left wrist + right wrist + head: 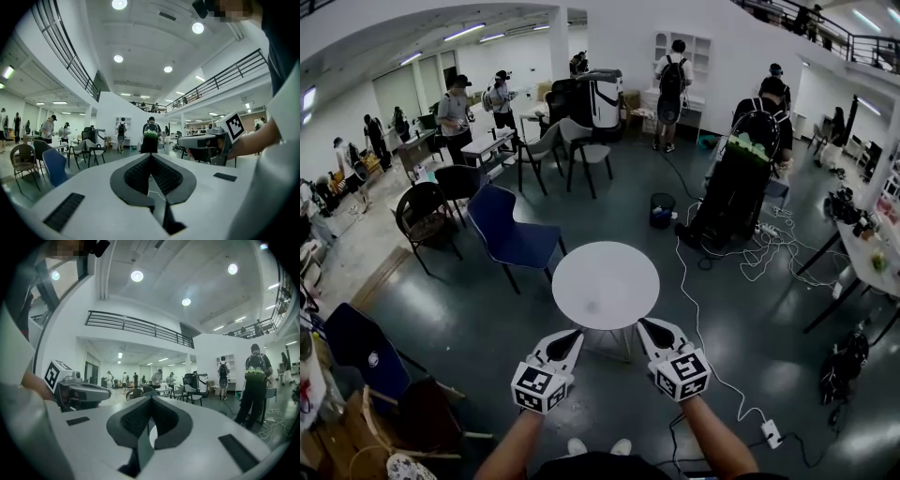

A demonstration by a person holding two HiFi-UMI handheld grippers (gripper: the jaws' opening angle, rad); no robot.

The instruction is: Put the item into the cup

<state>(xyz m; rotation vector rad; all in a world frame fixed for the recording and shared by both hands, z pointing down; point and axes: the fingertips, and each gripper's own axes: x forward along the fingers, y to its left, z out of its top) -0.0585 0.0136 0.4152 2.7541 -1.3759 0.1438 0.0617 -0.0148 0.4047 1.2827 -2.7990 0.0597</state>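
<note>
Head view: left gripper (577,332) and right gripper (642,322) are held side by side at 6 o'clock of a round white table (605,281). Left tips sit at the table's 7 o'clock rim, right tips at its 5 o'clock rim, and both point toward 12. Left gripper view: jaws fully together, tips meeting in a point, nothing between the pads. Right gripper view: same, jaws closed tip to tip and empty, with only a sliver of the white tabletop showing through the slot behind the tips. Marker cubes face up, left cube (541,386) and right cube (682,373), with a bare forearm behind each. Each gripper view catches the other gripper alongside, level with it. No view shows where the item and the cup are, so I can't tell. Blue chair (511,230) stands at the table's 10 o'clock, close but apart. A black wicker chair (425,216) is further out at 10. Black bin (662,210) on the floor at 1 o'clock. A white cable (694,309) runs across the dark floor past the table's 3 o'clock side down to a power strip (772,433) at 4 o'clock. People stand around desks and chairs at the far side, 10 to 2 o'clock.
</note>
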